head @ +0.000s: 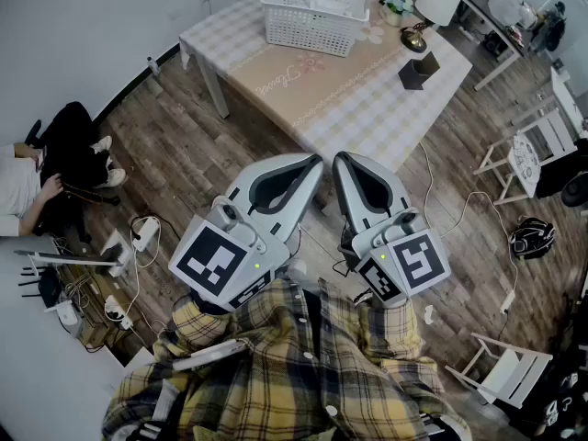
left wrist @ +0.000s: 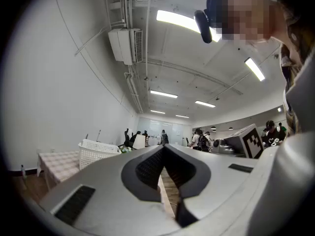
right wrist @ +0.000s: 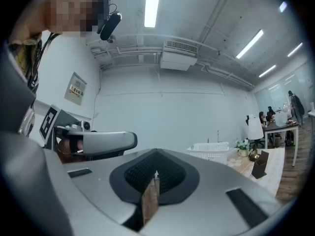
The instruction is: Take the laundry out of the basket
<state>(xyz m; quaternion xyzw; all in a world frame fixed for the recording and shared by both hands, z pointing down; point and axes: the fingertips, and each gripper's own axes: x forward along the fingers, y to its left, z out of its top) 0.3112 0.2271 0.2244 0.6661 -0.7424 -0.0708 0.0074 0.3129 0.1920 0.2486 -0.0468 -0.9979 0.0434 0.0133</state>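
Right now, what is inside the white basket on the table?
A pale heap, likely cloth, shows near the rim of the basket. Its walls hide anything lower, and neither gripper view looks inside.

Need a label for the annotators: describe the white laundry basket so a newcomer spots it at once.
Start at the table with the pale checked cloth, at the top of the head view. On its far end stands the rectangular white plastic basket. Unlike the potted plant, white-shaded lamp and dark box nearby, it has open lattice walls.
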